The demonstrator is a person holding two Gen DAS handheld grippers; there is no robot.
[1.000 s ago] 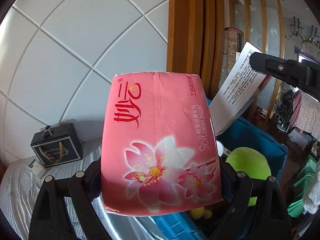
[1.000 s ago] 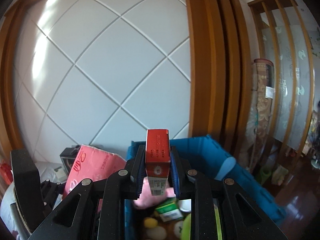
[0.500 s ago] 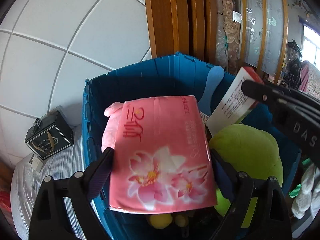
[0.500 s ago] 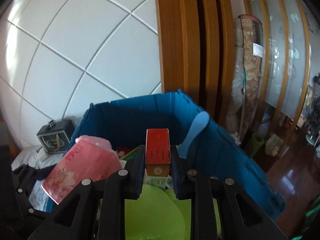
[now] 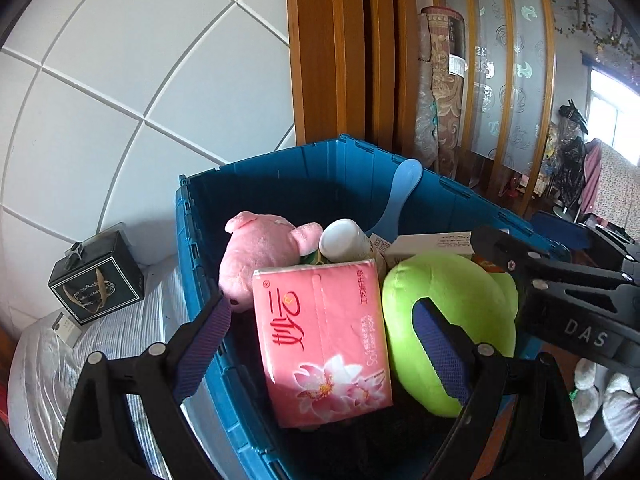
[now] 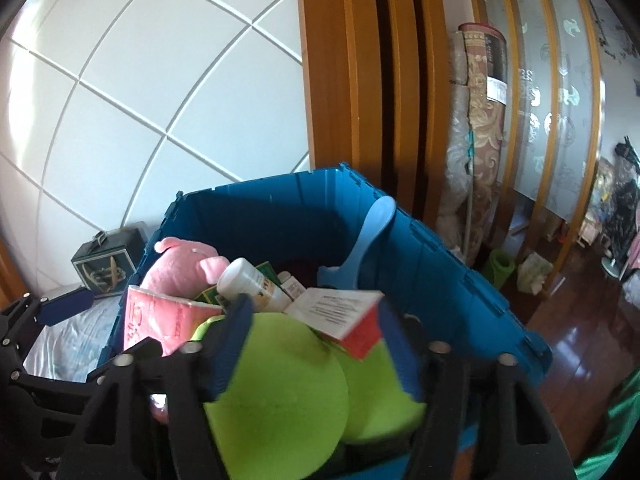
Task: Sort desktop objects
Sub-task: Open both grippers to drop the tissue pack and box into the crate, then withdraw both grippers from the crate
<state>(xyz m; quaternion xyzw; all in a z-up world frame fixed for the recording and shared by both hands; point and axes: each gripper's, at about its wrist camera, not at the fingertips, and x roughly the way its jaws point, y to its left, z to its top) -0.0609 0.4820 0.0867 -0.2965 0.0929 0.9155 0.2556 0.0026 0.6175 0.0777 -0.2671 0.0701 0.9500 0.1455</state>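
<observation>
A blue storage bin holds several objects. The pink tissue pack lies loose in it between a pink plush pig and a green plush. My left gripper is open above the pack, jaws apart from it. The red and white box lies on the green plush. My right gripper is open around that box without gripping it.
A white bottle and a light blue scoop are in the bin. A black gift box stands on the white striped cloth to the left. Wooden door frame behind.
Both grippers lowered over the bin and opened. The tissue pack left the left gripper and lies in the bin. The red and white box left the right gripper and lies on the green plush.
</observation>
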